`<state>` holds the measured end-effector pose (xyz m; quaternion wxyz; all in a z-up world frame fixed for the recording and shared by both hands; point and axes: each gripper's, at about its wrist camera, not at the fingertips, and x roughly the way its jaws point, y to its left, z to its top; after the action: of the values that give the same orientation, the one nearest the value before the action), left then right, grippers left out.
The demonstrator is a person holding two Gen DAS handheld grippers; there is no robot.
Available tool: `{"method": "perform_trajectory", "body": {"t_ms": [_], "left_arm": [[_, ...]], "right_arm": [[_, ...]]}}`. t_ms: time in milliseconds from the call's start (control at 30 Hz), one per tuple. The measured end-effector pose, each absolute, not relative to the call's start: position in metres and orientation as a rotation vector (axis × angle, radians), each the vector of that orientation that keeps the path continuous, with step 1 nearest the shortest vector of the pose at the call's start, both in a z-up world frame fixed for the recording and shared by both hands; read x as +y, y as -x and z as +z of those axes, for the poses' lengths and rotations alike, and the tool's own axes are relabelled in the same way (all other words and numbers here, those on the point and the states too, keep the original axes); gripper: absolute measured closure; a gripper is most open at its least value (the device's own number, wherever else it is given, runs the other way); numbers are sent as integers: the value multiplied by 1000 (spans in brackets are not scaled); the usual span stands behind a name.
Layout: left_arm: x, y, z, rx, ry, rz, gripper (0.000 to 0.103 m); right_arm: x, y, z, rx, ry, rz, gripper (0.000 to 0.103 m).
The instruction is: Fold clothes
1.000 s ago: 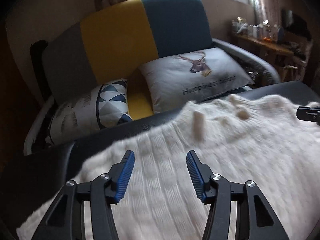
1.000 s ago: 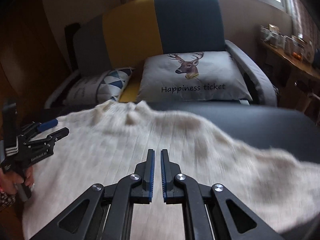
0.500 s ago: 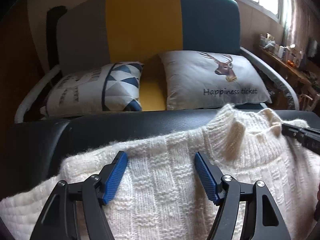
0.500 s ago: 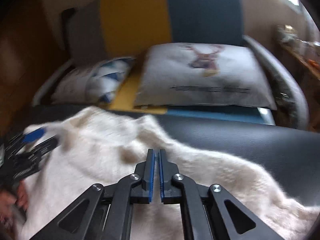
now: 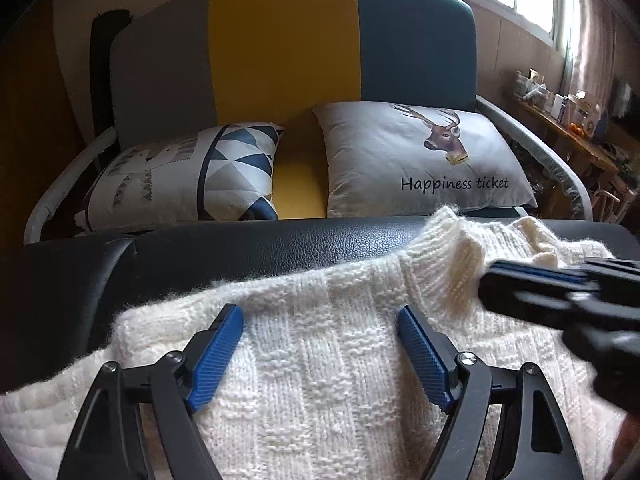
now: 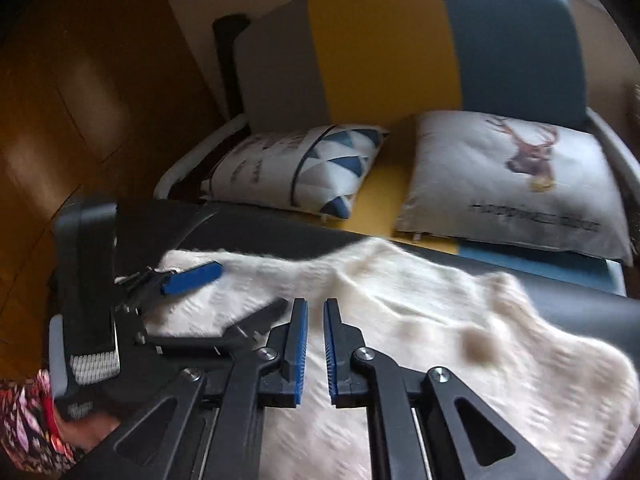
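Cream knit sweater (image 5: 320, 360) lies flat on the black padded bench (image 5: 240, 252), collar toward the far edge, body running along the bench. Left gripper (image 5: 320, 344) sits over the shoulder just left of the collar; jaws have just been opening, now wide, knit beneath them but not pinched. Right gripper (image 6: 316, 344) comes in at the collar side, jaws nearly together, nothing between them. Left is nearer the shoulder corner, likely next pinch point

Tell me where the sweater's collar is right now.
In the left wrist view the sweater's collar sits right of centre on the black padded surface, just below the deer pillow and beside the right gripper.
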<state>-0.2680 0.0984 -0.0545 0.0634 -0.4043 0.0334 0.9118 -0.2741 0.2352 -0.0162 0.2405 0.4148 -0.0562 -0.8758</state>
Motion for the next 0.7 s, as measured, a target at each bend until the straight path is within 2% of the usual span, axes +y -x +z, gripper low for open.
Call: {"method": "perform_trajectory", "body": {"t_ms": [100,133,400,467,567,700], "left_arm": [[100,268,-56,115,1221,2760,22],[100,267,-56,114,1219,2761,22],[101,268,-56,110,1211,2763,20],[101,268,-56,111,1212,2762,20],[102,268,-56,120,1217,2762,19],[110,266,-43,99,1222,2706,21]], "right_arm": [[225,291,-32,-128,-1231,-2392,96],[227,297,-38,-135,-1262,-2403,103],[247,309,-48,-196,-1238,-2587,103],[251,310,-45,-243,-1247,-2581,103],[276,289,-26,-419,-1136,-2574,100],[312,250,-8,-345,-1129,-2675,99]]}}
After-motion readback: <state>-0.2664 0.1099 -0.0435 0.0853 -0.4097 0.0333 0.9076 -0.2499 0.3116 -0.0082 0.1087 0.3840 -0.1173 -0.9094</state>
